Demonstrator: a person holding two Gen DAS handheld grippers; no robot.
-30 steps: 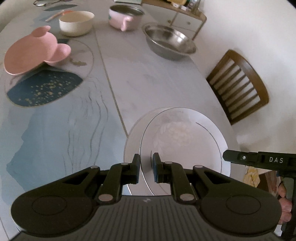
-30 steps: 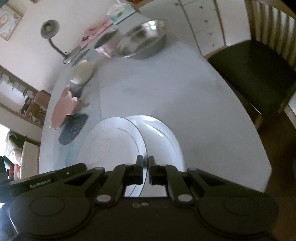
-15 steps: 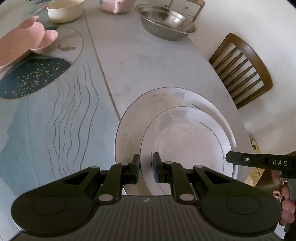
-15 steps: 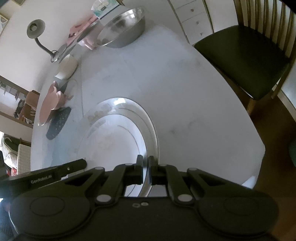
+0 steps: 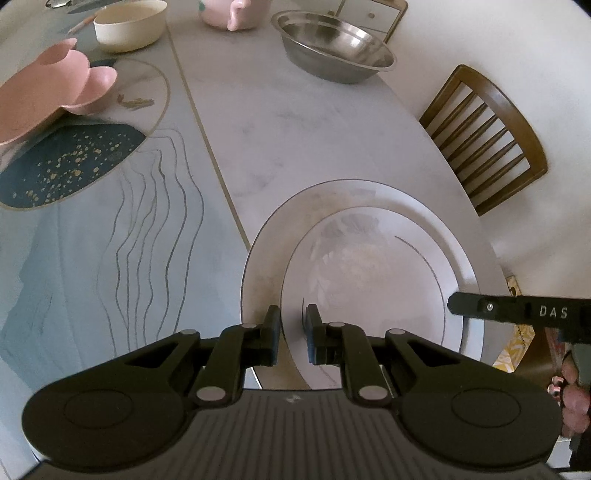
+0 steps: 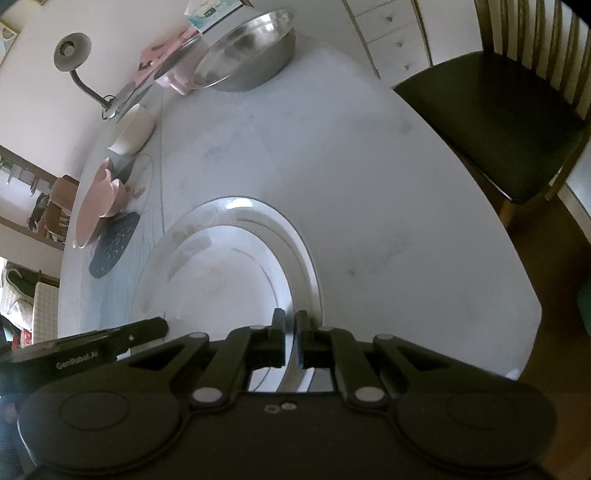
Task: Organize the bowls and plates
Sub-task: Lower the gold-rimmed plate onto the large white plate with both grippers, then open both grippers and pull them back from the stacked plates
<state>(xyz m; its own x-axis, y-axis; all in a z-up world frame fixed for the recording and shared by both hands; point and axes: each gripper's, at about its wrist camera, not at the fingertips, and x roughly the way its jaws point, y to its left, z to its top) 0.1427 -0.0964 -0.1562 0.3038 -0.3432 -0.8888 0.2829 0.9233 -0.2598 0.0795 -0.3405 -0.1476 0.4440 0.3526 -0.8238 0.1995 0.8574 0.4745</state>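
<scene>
I see 2 white plates: the small plate (image 5: 369,273) sits inside the large plate (image 5: 269,258), near the table edge.

Home dining room: oval white marble-look dining table (image 5: 314,122) with wooden slat-back chair (image 5: 487,136) alongside, white drawer cabinet (image 6: 399,40) against the wall, grey gooseneck desk lamp (image 6: 72,48), cluttered shelving (image 6: 44,206) at the far side.

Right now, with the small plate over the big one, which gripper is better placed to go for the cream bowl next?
Left, probably. The cream bowl sits far along the table's left side beyond the pink dish, the left gripper's side. Both grippers still pinch the small plate's rim.
</scene>
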